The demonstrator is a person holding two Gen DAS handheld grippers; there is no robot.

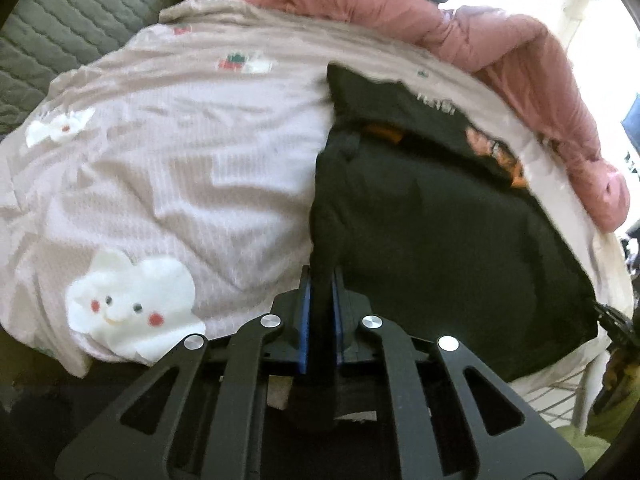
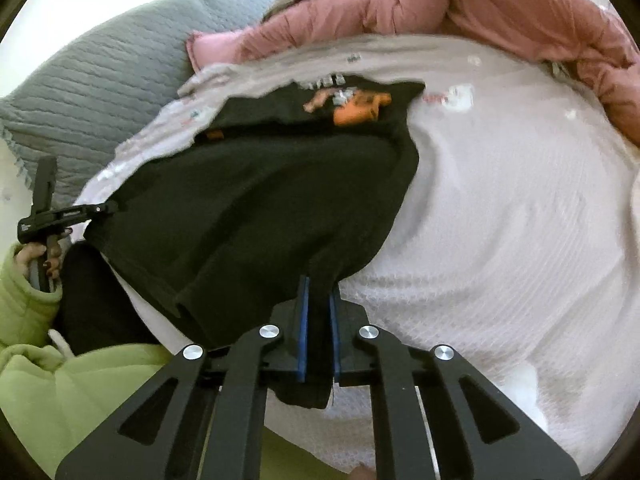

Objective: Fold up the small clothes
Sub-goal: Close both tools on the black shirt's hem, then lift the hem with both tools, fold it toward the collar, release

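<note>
Gripping the small black garment with an orange print [image 1: 440, 216], we have both tools clenched on its near hem: our left gripper [image 1: 320, 280] at its 9 o'clock corner, our right gripper [image 2: 318, 284] at its 3 o'clock corner. It lies flat on a pale pink waffle-textured blanket with cloud patches [image 1: 160, 168].

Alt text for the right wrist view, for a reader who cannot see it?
The right gripper is shut on the near edge of a black shirt lying on a pale quilt. At far left the left gripper pinches the shirt's other corner; a pink jacket lies behind.
</note>
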